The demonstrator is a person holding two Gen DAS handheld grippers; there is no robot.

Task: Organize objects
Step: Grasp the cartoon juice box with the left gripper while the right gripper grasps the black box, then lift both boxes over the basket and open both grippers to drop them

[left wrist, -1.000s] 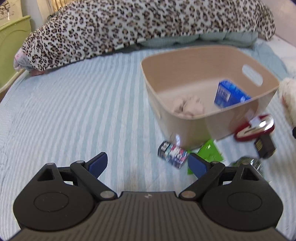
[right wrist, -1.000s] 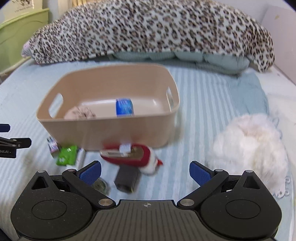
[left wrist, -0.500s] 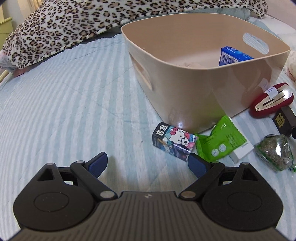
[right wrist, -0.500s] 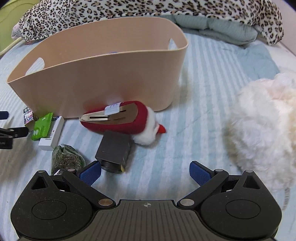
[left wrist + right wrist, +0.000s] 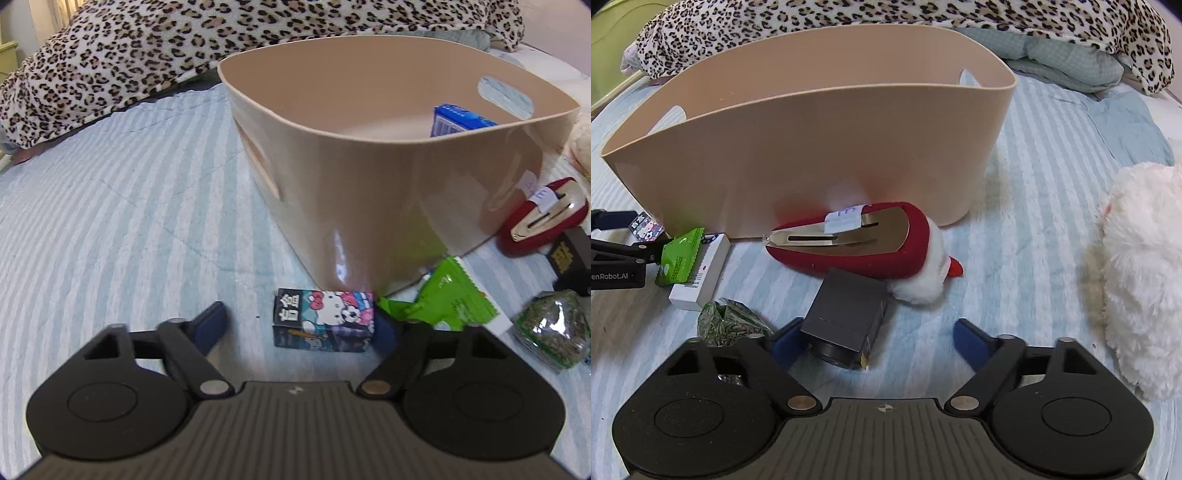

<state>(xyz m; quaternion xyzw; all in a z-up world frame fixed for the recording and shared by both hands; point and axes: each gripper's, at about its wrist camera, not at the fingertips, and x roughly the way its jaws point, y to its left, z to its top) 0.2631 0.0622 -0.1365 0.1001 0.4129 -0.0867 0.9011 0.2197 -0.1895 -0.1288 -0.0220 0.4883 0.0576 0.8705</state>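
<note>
- cartoon-print box (image 5: 324,318) lies on its side on the striped bedspread (image 5: 110,206), just in front of the beige bin's (image 5: 369,206) near corner, between the spread fingers of the left gripper (image 5: 301,325); no contact seen.
- green packet (image 5: 443,301) lies just right of it, overlapping a white box (image 5: 698,271).
- dark grey box (image 5: 849,314) sits between the parted fingers of the right gripper (image 5: 875,341), close to the left finger; touching or not, cannot tell.
- bag of green bits (image 5: 727,323) just left of that.
- red hair clip with white fluff (image 5: 860,240) rests against the bin wall.
- blue box (image 5: 458,122) inside the bin.
- white fluffy thing (image 5: 1145,266) off right; leopard blanket (image 5: 184,40) behind.
</note>
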